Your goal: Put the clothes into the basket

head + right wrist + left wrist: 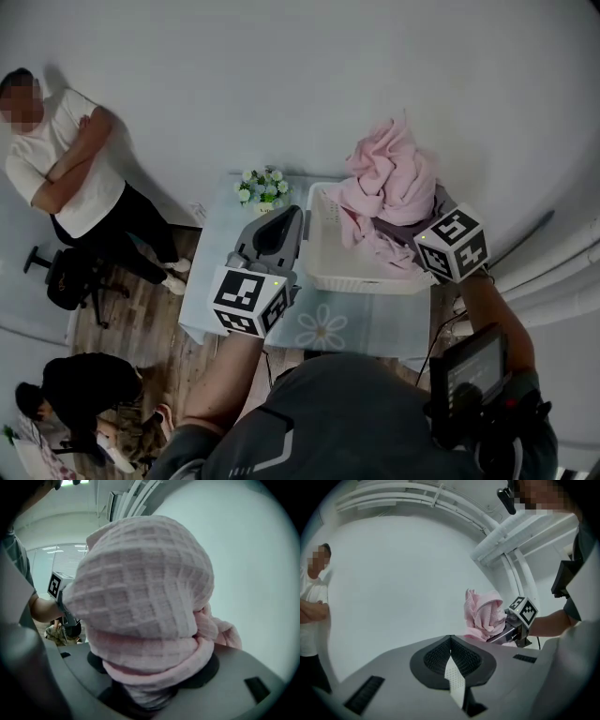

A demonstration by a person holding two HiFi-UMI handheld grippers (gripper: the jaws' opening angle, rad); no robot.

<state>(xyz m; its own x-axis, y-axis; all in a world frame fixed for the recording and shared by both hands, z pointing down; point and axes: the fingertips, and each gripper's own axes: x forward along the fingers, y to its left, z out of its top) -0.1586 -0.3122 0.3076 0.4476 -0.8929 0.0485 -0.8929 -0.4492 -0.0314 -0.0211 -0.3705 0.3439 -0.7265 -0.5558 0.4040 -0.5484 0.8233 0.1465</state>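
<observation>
A pink waffle-knit garment point(389, 178) hangs bunched over the far right part of the white plastic basket point(323, 272), and its lower folds reach into the basket. My right gripper point(417, 223) is shut on this garment; in the right gripper view the pink garment point(145, 592) fills the frame and covers the jaws. In the left gripper view the same garment point(483, 613) shows beside the right gripper's marker cube point(524, 610). My left gripper point(274, 236) is held left of the basket. Its jaws point(450, 639) are shut with nothing between them.
The basket stands on a small table point(323, 328) with a pale flower-print cloth. A pot of white flowers point(262, 187) sits at its far left corner. A person with crossed arms point(66, 159) stands at the left, near a chair point(66, 277). Another person point(75, 394) crouches on the floor.
</observation>
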